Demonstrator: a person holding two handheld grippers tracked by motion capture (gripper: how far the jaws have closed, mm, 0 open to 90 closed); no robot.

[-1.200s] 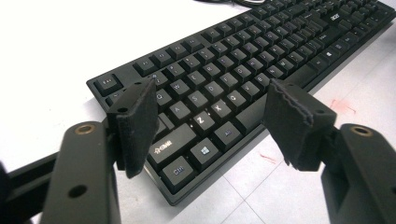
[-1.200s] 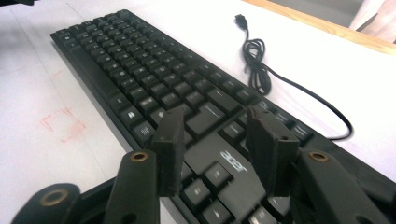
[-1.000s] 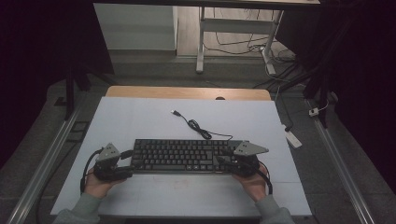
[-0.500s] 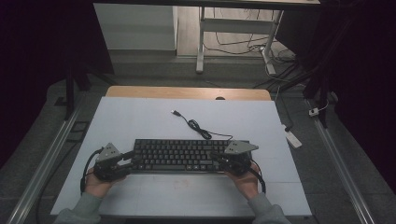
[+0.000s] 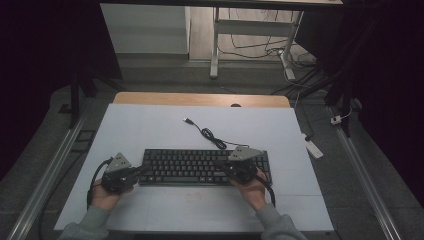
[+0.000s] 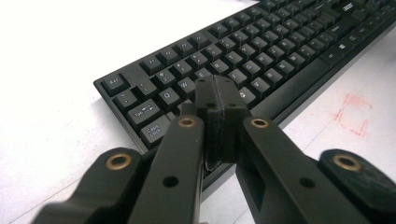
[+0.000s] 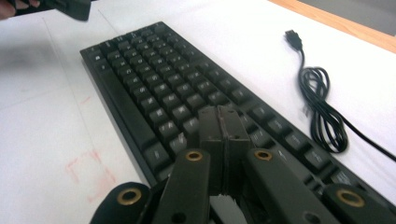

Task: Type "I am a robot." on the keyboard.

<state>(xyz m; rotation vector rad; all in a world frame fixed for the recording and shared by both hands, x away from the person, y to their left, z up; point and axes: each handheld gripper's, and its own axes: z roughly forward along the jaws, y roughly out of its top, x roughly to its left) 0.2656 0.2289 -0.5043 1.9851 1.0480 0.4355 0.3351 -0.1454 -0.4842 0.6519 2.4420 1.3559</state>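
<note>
- While you look down from the high view, your left gripper (image 5: 134, 172) sits at the keyboard's nine o'clock end, tips over the left edge keys. Its jaws have just been closing and now meet pad to pad with nothing between them; in the left gripper view (image 6: 217, 95) they hover above the keys near Q and W.
- Between your hands lies the black keyboard (image 5: 200, 166), flat on the white table (image 5: 150, 125), near its six o'clock edge. Its long axis runs nine to three o'clock, with the space bar row facing you.
- Toward twelve o'clock from it, its cable (image 5: 210, 135) lies loosely coiled, the plug pointing to about eleven.
- At the three o'clock end, your right gripper (image 5: 226, 170) reaches over the right-hand keys. Its jaws have likewise just been closing and stand pressed together, empty (image 7: 220, 121).
</note>
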